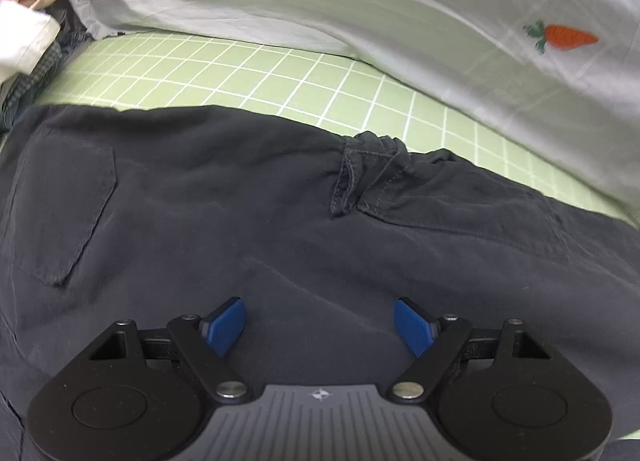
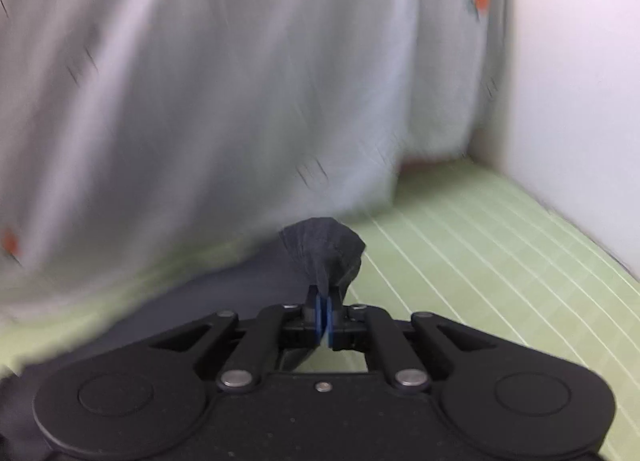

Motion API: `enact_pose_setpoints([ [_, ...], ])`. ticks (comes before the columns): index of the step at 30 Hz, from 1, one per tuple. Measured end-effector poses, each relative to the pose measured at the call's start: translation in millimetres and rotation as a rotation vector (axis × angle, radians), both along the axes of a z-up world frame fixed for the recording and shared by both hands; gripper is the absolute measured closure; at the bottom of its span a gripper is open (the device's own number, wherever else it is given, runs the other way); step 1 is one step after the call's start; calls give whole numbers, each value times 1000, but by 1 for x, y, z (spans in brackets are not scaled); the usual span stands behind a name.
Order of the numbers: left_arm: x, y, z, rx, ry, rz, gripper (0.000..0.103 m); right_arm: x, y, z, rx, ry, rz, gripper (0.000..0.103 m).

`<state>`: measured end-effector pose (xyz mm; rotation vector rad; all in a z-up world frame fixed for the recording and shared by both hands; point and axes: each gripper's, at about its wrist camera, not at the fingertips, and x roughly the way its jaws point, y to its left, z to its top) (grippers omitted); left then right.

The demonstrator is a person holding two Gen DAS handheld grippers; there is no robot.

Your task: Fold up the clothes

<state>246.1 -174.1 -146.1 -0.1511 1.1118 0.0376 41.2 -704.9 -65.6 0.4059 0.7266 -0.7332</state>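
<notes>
right hand-held gripper [image 2: 323,315] pinches the dark trousers [image 1: 280,221]; left hand-held gripper [image 1: 319,325] hovers wide; the thin pinch could slip.

- Soft, even indoor light; no glare, only faint shadows.
- Left wrist view is mostly sharp, fisheye-curved, with dark corners.
- Right wrist view is motion-blurred: the white sheet [image 2: 224,93] smears.
</notes>
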Motion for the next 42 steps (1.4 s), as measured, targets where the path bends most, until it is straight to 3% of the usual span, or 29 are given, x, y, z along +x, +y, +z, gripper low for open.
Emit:
enact_pose_setpoints([
  [1,-5,2,5,-8,-10,-3,20,-3,-6,-10,37,51,-38,90],
  [2,-10,4,10,-16,-21,-7,20,-11,-8,-11,65,46,-67,86],
  [3,-17,6,15,-24,-34,-8,20,-22,-8,-8,87,18,-87,60],
  [4,-25,9,21,-33,-53,-7,20,-32,-5,-3,97,-12,-100,27],
  [5,-33,12,27,-41,-71,-5,20,-42,1,4,99,-44,-108,17],
  [8,-60,21,42,-54,-102,6,20,-66,24,18,97,-96,-78,12],
  [10,-80,27,50,-53,-116,11,20,-84,44,21,88,-93,-56,0],
  [17,-149,51,63,-45,-128,29,20,-146,110,20,96,-61,-17,0],
  [23,-191,67,63,-45,-122,59,20,-182,142,0,115,34,-25,0],
  [32,-242,73,63,-32,-122,51,20,-222,157,-28,138,141,-71,0],
  [42,-271,84,66,-12,-95,61,20,-226,162,-55,190,151,-113,0],
])
